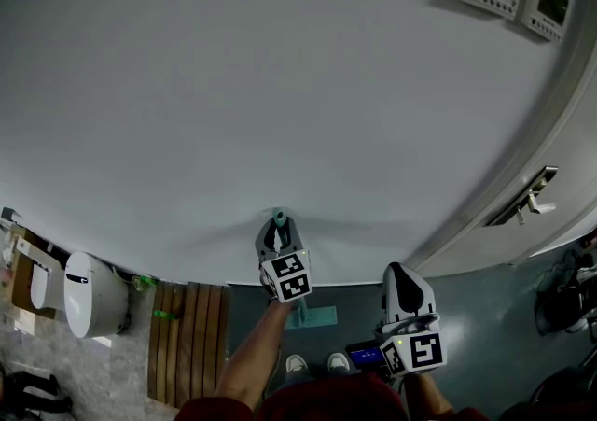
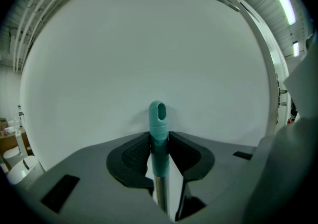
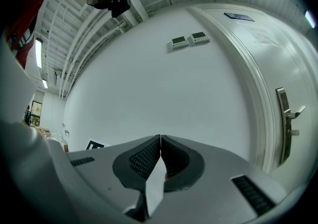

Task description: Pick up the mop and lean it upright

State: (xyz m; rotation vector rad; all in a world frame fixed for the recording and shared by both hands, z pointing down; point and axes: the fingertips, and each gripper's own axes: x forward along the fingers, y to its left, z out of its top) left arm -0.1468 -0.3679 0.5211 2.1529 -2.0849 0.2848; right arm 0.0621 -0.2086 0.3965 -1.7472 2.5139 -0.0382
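Mop handle (image 2: 158, 114) clamped upright in left hand-held gripper (image 2: 159, 137) nr white wall (image 2: 149, 44); right hand-held gripper (image 3: 160, 142) shut, empty.

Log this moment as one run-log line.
left gripper: shut on mop handle | right gripper: shut, empty | handle: upright, facing wall

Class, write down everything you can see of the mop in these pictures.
The mop stands upright before the white wall. Its top is a teal plastic grip with an oval hanging hole, over a shiny metal shaft. The left gripper is clamped on the teal grip. The mop's flat teal head lies on the dark floor.
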